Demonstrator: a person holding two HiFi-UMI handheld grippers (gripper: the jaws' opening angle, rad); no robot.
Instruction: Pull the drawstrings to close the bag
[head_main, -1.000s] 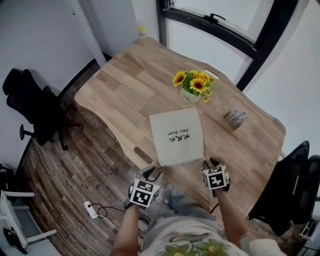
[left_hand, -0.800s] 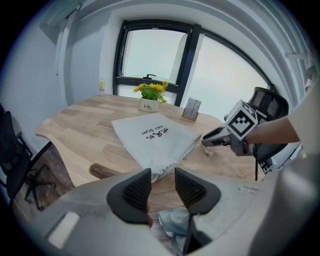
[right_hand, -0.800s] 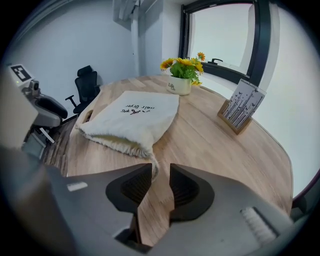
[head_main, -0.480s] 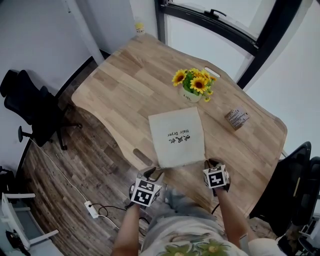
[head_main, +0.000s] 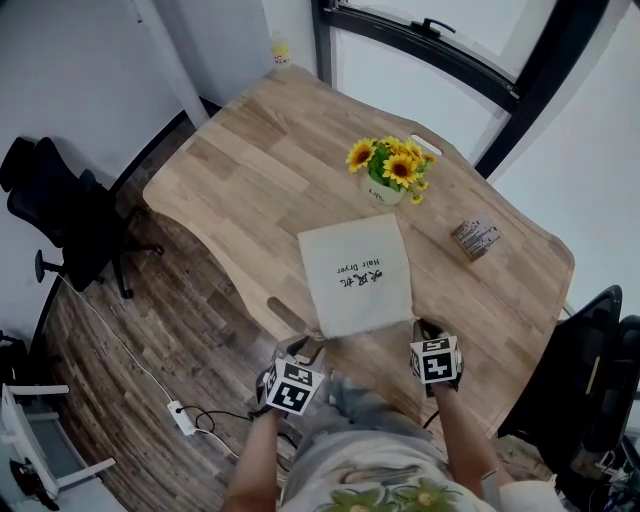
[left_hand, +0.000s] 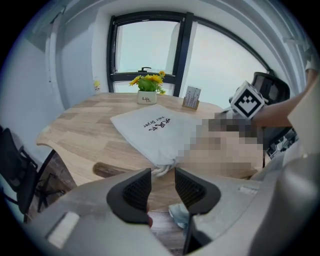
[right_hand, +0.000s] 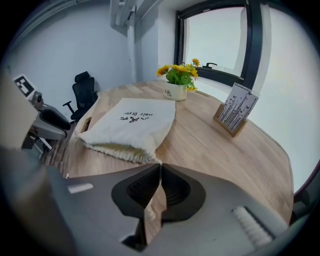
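A light wooden surface (head_main: 250, 170) with rounded corners fills the middle of the scene. Toward its far side stands a white pot of yellow sunflowers (head_main: 388, 172). Well to the right of the pot, a small card holder (head_main: 473, 238) with a dark printed pattern stands by itself. A slot-shaped cutout (head_main: 283, 312) sits in the surface close to its near left edge. Beyond the far edge is a large black-framed window (head_main: 542, 80). A black office chair (head_main: 60, 215) stands on the dark plank floor (head_main: 130, 330) to the left, and a second black chair (head_main: 590, 370) is at the right. A white power strip (head_main: 181, 418) with its cable lies on the floor, near left.
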